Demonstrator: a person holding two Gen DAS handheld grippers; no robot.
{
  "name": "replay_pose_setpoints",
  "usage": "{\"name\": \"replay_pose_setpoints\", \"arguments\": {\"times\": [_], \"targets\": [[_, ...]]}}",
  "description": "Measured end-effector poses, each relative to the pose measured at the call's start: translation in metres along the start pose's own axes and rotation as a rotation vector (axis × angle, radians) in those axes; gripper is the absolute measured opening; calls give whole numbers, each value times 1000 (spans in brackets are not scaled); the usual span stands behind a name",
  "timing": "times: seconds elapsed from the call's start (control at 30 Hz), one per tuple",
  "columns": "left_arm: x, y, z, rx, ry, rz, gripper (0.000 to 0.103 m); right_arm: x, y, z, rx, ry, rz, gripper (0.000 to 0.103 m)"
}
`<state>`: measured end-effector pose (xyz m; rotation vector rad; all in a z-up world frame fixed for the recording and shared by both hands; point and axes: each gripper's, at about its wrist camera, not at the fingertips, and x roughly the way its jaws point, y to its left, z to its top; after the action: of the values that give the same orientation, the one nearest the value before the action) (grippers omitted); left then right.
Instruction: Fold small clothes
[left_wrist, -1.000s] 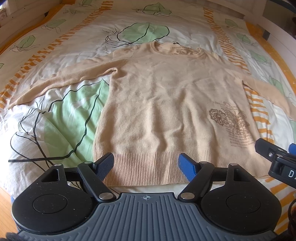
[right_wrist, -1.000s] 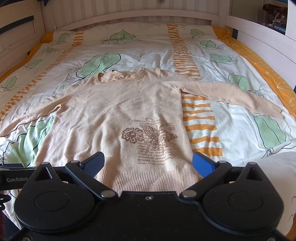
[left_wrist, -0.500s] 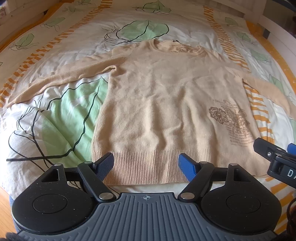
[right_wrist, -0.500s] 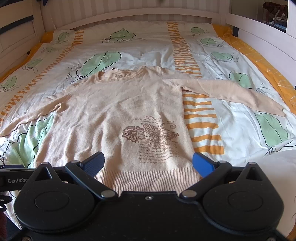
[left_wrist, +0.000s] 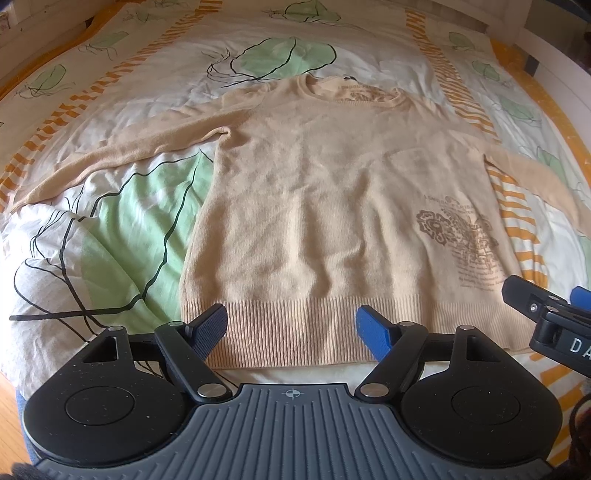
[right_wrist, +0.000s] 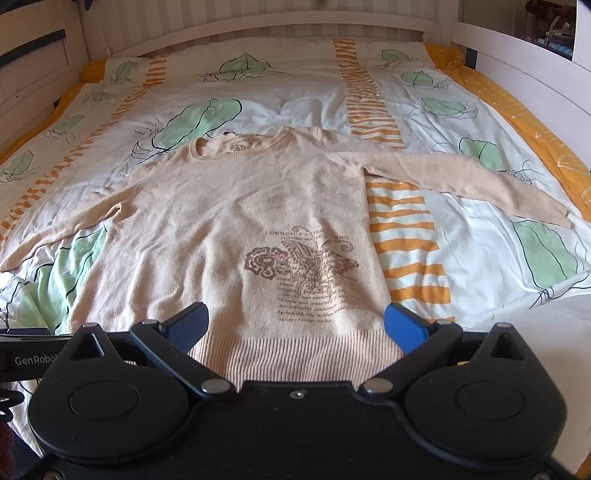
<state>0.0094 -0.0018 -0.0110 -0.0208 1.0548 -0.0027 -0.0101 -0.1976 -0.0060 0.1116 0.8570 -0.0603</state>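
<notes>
Nothing moved; left gripper (left_wrist: 291, 325), right gripper (right_wrist: 295, 323) wide apart, empty, above sweater (right_wrist: 236, 229) hem.

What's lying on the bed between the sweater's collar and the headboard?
Only bare leaf-printed duvet separates the beige knit sweater collar from the white slatted headboard; the right wrist view shows it.

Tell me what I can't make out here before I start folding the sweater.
- Sweater hem: right wrist view, middle covered by the gripper body.
- Sweater's right-hand cuff: left wrist view, cut off by the frame edge.
- Chest print wording: both views, too small.
- Neck label: blurred.
</notes>
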Motion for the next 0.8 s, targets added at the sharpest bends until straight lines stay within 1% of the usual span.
{"name": "replay_pose_setpoints", "arguments": {"times": [0.3,0.47,0.57,0.63,0.7,0.8], "targets": [[6,-1,4,-2,16,-5,76,5,-3,1,20,18,10,101],[13,0,20,3,15,-16,76,15,-14,6,43,45,25,101],[16,0,37,12,-14,-13,76,23,-30,15,81,49,41,101],[18,-3,50,27,-37,-7,76,29,-44,24,115,49,41,99],[22,-4,63,33,-60,-4,76,34,-63,34,155,36,38,97],[32,-9,82,42,-88,-23,76,42,-95,50,224,0,17,96]]}}
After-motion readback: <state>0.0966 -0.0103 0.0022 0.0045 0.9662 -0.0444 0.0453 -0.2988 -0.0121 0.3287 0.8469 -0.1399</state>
